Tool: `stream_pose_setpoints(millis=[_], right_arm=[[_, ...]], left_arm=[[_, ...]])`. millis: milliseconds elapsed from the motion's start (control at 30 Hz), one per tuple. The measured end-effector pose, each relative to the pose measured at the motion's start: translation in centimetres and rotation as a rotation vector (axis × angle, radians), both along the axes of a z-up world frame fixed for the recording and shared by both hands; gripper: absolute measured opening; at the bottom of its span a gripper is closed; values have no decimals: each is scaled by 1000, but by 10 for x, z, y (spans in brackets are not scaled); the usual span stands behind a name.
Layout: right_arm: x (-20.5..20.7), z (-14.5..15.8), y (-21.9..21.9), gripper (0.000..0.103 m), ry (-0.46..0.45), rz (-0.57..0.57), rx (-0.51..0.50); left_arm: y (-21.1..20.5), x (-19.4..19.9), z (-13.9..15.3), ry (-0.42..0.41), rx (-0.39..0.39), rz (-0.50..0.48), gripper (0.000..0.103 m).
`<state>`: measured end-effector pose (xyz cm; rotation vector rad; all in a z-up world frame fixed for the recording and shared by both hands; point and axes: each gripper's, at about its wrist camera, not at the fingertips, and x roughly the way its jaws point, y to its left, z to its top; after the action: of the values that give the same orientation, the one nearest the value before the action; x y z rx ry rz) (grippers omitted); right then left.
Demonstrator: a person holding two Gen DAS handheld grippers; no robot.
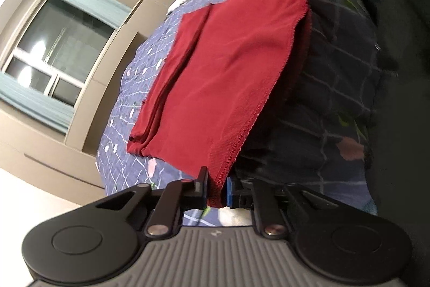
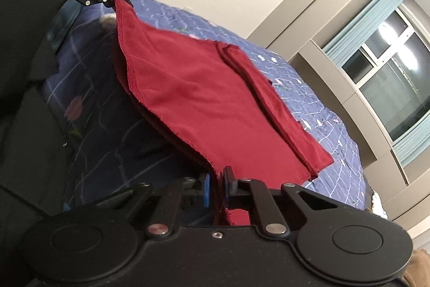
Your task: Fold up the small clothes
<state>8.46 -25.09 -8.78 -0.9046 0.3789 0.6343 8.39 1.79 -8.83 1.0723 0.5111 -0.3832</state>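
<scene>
Garment (image 1: 231, 71), red, lies on the bed (image 1: 139, 88), its near hem raised, stretched between both grippers: left gripper (image 1: 215, 190) and right gripper (image 2: 216, 187) jaws pinch opposite hem corners; the fold lies away across the bed.

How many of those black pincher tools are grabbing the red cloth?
2. The left gripper pinches one near corner of the red cloth; the right gripper pinches the other corner of the same stitched edge. No others show.
</scene>
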Motion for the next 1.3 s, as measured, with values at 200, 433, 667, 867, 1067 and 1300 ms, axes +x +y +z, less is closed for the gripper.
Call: stream_pose_setpoints(millis=[200,433,667,867,1067,1300], right_arm=[[11,7,-6,9,-15,-28,11],[15,4,-12,9,11,-70,28],[28,11,-13,9,32,-112,79],[53,19,-14,9,66,-173,145],[82,13,-9,9,103,-215,146],[107,5,-7,9,155,-246,154]], left_arm=[[14,27,31,-2,-127,68,13],[23,46,42,61,-236,120,13],[29,54,44,94,-253,127,13],[34,75,48,149,-327,170,13],[52,117,47,280,-492,294,22],[80,139,46,370,-633,340,67]])
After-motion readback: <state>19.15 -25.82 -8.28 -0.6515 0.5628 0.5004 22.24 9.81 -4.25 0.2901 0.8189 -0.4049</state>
